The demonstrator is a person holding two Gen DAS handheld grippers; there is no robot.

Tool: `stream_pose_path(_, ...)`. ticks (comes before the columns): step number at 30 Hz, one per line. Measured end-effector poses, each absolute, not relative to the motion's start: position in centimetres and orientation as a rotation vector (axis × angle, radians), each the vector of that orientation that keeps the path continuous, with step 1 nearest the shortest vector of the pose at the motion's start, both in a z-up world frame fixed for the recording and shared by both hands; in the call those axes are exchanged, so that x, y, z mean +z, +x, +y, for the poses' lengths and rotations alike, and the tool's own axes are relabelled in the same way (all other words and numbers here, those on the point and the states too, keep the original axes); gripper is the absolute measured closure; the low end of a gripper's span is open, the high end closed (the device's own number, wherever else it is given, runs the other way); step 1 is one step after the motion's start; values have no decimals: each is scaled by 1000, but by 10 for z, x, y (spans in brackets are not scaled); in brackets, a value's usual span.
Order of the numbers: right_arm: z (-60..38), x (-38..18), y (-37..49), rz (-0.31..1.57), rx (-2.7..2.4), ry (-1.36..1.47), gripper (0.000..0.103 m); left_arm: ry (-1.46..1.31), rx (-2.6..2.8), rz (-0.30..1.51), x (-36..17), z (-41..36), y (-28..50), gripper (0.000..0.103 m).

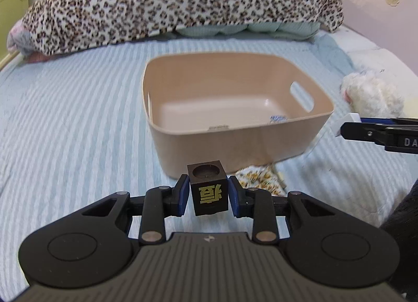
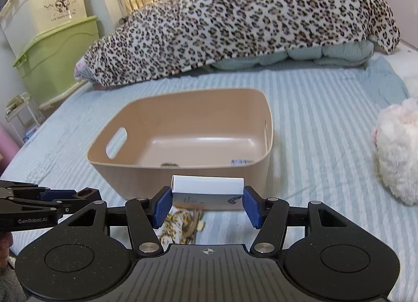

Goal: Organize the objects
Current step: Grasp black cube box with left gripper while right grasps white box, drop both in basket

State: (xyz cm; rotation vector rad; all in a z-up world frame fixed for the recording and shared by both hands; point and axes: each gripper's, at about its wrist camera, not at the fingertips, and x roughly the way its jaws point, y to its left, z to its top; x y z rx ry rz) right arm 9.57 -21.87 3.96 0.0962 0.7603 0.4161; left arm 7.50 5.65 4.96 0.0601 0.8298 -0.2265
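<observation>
I had the left gripper clamped on the cube and the right gripper on the box, both short of the bin — release early and they'd hit its rim or the sheet.
</observation>
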Motion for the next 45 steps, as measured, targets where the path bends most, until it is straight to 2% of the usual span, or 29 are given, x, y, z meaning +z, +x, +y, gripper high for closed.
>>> stream_pose_path(10,-217,67,111,659,426,88,47,79,-234,715,89,43,88,69)
stream_pose_path(19,-213,76,138,617,412,92,47,85,-208,692,92,25,130,69)
stream_pose_path(25,-203,70,158,615,406,74,47,61,-161,726,75,16,164,69)
stream_pose_path(34,-185,33,192,692,374,4,47,83,-88,827,33,8,202,69)
stream_pose_path(45,-174,1,203,787,359,-86,47,74,-47,918,4,17,207,69)
